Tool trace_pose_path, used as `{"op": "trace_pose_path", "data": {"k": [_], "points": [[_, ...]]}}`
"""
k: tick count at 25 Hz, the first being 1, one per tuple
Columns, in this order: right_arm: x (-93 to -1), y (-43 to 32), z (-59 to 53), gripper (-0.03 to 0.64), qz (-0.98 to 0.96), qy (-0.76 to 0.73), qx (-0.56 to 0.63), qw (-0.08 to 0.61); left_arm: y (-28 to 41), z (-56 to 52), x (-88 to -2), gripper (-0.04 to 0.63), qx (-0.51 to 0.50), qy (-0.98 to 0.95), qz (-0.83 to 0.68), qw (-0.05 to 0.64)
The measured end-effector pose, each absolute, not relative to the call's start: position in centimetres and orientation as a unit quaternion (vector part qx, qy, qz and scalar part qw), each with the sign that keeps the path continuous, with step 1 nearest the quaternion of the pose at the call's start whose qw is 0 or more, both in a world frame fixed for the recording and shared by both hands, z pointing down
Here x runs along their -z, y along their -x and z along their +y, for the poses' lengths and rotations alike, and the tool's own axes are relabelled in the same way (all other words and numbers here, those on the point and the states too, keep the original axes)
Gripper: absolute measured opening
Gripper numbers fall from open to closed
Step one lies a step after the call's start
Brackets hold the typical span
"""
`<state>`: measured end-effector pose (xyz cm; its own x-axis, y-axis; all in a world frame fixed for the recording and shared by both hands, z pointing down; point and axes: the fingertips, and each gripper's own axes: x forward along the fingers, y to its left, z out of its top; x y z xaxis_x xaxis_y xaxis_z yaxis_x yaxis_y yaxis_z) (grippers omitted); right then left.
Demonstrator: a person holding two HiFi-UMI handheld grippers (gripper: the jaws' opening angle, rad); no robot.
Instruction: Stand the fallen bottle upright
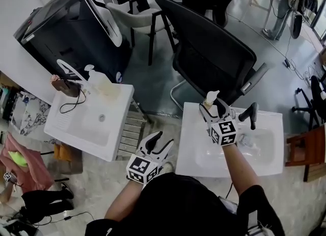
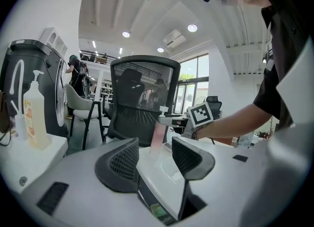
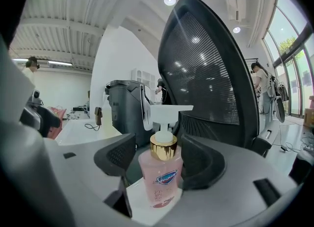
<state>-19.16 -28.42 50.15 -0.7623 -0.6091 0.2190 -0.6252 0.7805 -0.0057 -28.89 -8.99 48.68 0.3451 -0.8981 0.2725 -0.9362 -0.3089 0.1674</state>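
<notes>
A pink soap bottle (image 3: 160,178) with a gold collar and white pump stands upright on the white sink's back left corner (image 1: 192,111). My right gripper (image 3: 158,158) is open around it, one jaw on each side, with slim gaps showing at the pads. In the head view the bottle's pump (image 1: 211,97) rises just beyond that gripper (image 1: 214,109). My left gripper (image 1: 159,141) is open and empty, hovering off the sink's near left edge. Its own view shows the bottle (image 2: 156,137) farther ahead, beyond the left gripper (image 2: 155,158).
A black faucet (image 1: 251,113) stands at the sink's back rim, right of the bottle. A black mesh office chair (image 1: 214,51) stands right behind the sink. A second white sink (image 1: 76,133) to the left carries another pump bottle (image 1: 98,80) and a cable.
</notes>
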Motion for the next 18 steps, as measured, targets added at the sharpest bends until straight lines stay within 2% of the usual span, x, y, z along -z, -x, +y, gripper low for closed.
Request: {"op": "trace_pose_path", "data": {"k": [18], "points": [[-46.1,13.3,-24.0,0.282,-0.911,-0.405,-0.040,0.058,27.4,-12.1,-45.2,0.227,-0.028,-0.856,-0.507,0.101]]}}
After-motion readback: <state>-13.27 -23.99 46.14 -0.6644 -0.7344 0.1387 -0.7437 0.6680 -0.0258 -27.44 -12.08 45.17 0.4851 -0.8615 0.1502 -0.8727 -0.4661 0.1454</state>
